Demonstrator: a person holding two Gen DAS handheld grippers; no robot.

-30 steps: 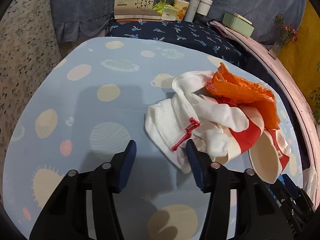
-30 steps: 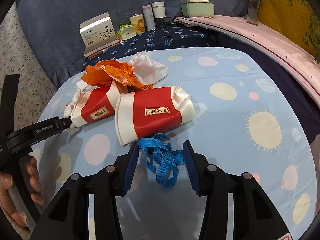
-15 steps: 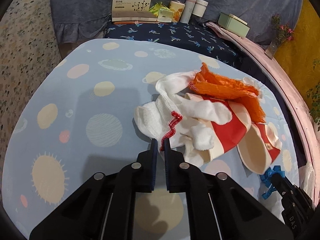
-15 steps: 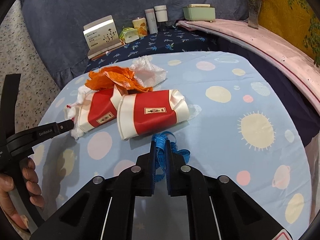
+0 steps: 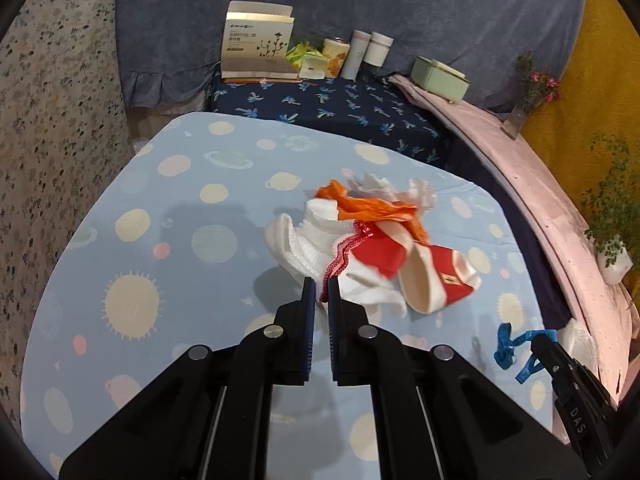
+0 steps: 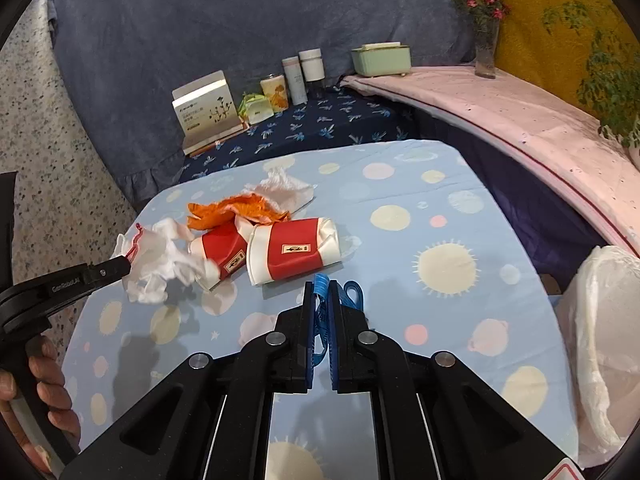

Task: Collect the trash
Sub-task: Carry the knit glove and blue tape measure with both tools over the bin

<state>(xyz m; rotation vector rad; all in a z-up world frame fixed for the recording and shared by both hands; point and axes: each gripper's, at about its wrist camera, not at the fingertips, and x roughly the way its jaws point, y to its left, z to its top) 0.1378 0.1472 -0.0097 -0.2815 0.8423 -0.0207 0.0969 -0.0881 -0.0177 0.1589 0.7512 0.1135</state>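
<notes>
Between the pinched jaws of the left gripper (image 5: 321,286) sits the red-trimmed edge of a white cloth (image 5: 308,240), whose far folds vanish under an orange wrapper (image 5: 372,206). Just right of those jaws lie two crushed red paper cups (image 5: 432,276); how they overlap is unclear. The right gripper (image 6: 321,292) is clamped on a blue ribbon (image 6: 322,286), mostly hidden behind its fingers. Far right of it a white bag (image 6: 604,332) is cut off. Ahead spreads the planet-print tablecloth (image 6: 420,200), with boxes and jars beyond against a blue drape.
</notes>
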